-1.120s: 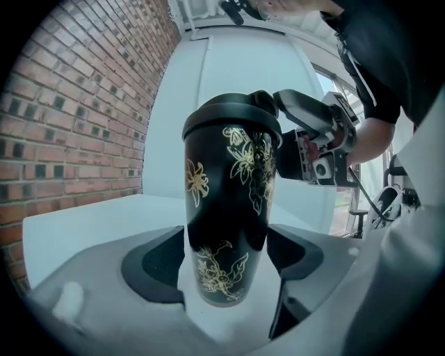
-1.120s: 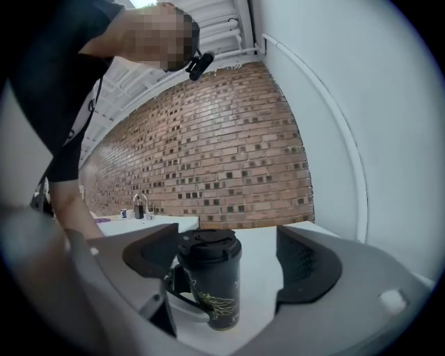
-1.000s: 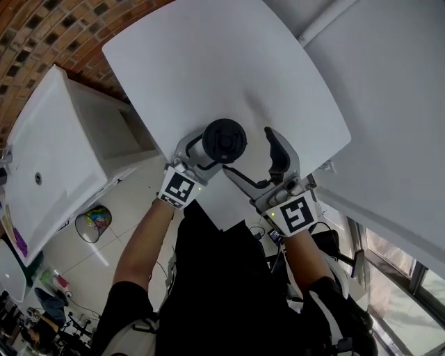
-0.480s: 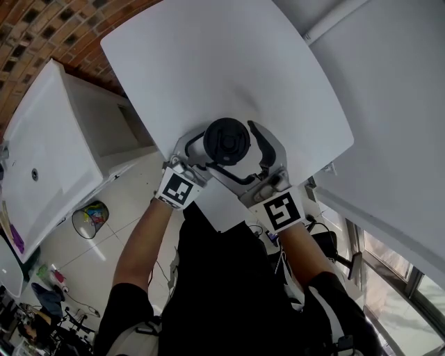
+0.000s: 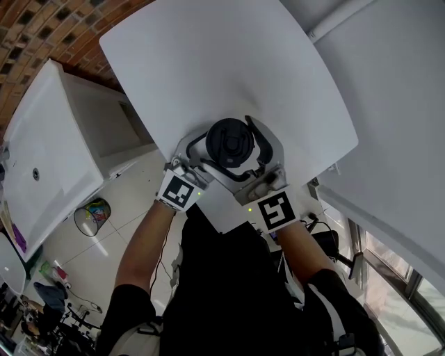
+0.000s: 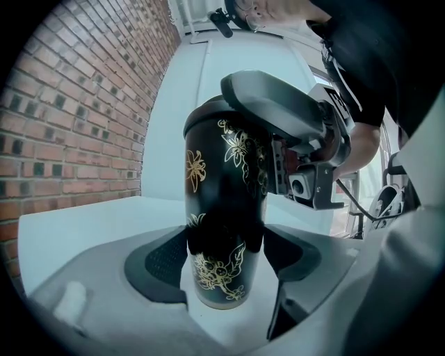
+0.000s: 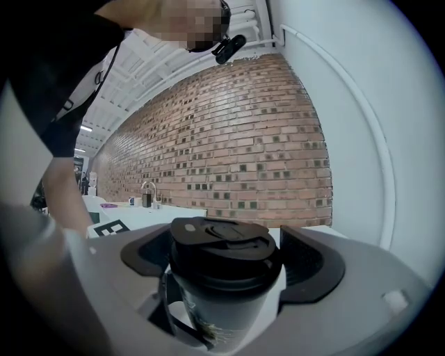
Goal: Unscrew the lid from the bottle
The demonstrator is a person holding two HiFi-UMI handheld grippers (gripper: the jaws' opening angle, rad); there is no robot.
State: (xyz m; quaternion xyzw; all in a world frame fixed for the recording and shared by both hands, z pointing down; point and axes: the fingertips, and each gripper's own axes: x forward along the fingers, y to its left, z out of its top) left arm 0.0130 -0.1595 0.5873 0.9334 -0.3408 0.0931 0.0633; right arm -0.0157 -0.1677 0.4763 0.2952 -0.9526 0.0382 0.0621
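Observation:
A black bottle point(image 6: 222, 208) with gold flowers stands upright on the white table point(image 5: 208, 62), close to its near edge. My left gripper point(image 6: 226, 261) is shut on the bottle's lower body, both dark pads against its sides. From above only the black lid point(image 5: 229, 142) shows, with the left gripper point(image 5: 208, 154) reaching in under it from the left. My right gripper point(image 5: 249, 158) comes from the right at lid height. Its jaws stand wide on either side of the lid point(image 7: 222, 243), very near it but not visibly pressing. From the left gripper view, the right gripper's grey finger point(image 6: 278, 104) lies along the bottle's top.
A white cabinet point(image 5: 49, 153) stands left of the table, with a brick wall point(image 5: 28, 42) behind. A bin point(image 5: 94, 221) sits on the tiled floor below. A white wall with a pipe point(image 5: 334, 17) runs along the right. The table stretches bare beyond the bottle.
My right gripper has moved left, from beside the bottle to around its lid. The left gripper and the bottle have stayed put.

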